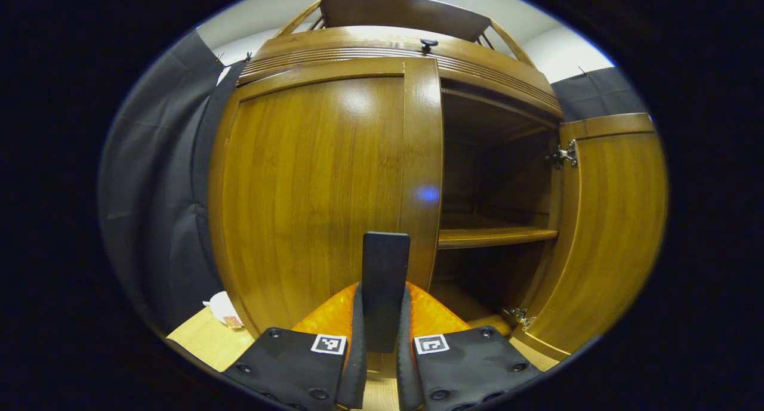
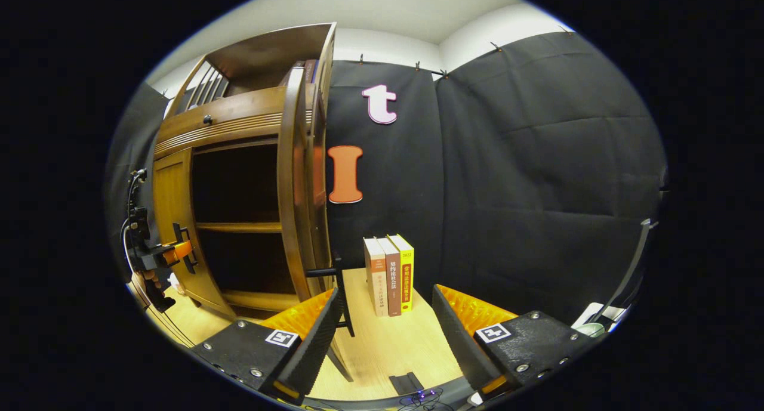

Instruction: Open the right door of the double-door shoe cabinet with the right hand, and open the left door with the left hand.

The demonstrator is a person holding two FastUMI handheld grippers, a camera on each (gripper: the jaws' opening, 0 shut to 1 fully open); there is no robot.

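The shoe cabinet [image 1: 334, 178] stands on a light wooden table [image 1: 203, 339] against the booth's black cloth wall.

Left gripper view:
- The left door [image 1: 322, 190] is shut and lies directly ahead of the left gripper [image 1: 382, 339], from 10 to 12 o'clock.
- The left gripper's two fingers are drawn close together around a flat dark handle [image 1: 385, 280] that stands upright at the door's right edge. Whether both fingers actually press on the handle cannot be told.
- The right door [image 1: 603, 232] is swung fully out at 3 o'clock, its hinges [image 1: 564, 154] exposed.
- The open compartment shows one shelf [image 1: 495, 237] at 2 o'clock.

Right gripper view:
- The right gripper [image 2: 385, 333] is spread wide and holds nothing; its fingers touch no object.
- The right door [image 2: 295, 190] is seen edge-on at 11 o'clock, just beside the gripper's left-hand finger [image 2: 313, 333].
- A dark handle [image 2: 334, 274] projects from the door near that finger, apart from it.
- Three upright books [image 2: 389, 275] stand on the table at 12 o'clock.
- The left gripper [image 2: 179, 253], held by a hand [image 2: 149, 277], sits at 9 o'clock against the left door [image 2: 170, 220]
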